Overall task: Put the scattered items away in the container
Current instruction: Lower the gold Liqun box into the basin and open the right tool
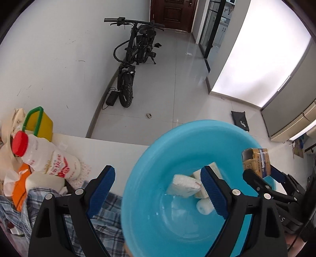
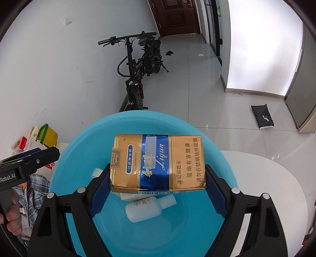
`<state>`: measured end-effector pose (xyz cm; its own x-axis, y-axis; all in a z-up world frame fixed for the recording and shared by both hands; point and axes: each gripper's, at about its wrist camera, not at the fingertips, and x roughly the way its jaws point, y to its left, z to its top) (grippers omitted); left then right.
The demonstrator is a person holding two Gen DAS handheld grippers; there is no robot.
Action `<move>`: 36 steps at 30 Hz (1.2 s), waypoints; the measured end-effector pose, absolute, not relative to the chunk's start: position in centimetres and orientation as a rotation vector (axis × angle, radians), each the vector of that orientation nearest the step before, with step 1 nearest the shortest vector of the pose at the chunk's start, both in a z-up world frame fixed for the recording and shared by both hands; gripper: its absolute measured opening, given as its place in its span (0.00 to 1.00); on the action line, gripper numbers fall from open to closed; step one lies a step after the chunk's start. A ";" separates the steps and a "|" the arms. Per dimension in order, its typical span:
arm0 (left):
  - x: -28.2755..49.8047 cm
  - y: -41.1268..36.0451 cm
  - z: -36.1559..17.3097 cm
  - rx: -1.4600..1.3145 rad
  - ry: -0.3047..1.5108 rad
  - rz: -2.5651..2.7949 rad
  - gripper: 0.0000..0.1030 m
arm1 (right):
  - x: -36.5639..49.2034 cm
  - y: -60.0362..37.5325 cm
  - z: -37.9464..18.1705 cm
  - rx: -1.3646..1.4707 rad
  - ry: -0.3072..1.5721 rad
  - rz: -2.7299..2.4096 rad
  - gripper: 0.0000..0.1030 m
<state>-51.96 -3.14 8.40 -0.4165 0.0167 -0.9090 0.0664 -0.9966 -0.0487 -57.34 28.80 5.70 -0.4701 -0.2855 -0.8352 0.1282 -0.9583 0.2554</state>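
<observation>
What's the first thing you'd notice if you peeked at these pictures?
Probably the big blue bowl on the white table, with a small white bottle lying inside. Right above it, the right gripper holds a gold and blue cigarette pack. Behind, a black bike is parked by the wall.

place: home hallway | cues: tiled floor (image 1: 158,94), parked bike (image 1: 134,57), wooden door (image 1: 173,13)

Glossy plastic basin (image 2: 83,138), foil-shiny carton pack (image 2: 158,162).

Cigarette pack (image 2: 158,163) hiding part of basin (image 2: 79,138), small white bottle (image 2: 150,207) label unreadable
</observation>
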 end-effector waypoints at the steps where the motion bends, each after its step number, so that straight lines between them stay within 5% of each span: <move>1: -51.9 -3.4 8.3 1.678 0.097 -2.608 0.88 | -57.4 28.3 5.4 1.468 -0.224 -2.480 0.83; 15: -50.8 -7.0 5.5 1.740 0.073 -2.580 0.88 | -58.2 25.2 2.5 1.543 -0.173 -2.437 0.83; 26: -50.1 -7.0 5.2 1.717 -0.030 -2.593 0.88 | -57.5 24.5 2.6 1.595 -0.039 -2.444 0.96; 36: -48.7 -7.2 6.4 1.715 0.133 -2.615 0.88 | -55.4 25.0 4.7 1.521 -0.001 -2.408 0.96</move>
<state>-48.69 -7.22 6.37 -0.3994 0.0371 -0.9160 0.0559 -0.9963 -0.0648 -55.40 25.00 4.71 -0.3989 -0.2455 -0.8835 0.2444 -0.9571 0.1556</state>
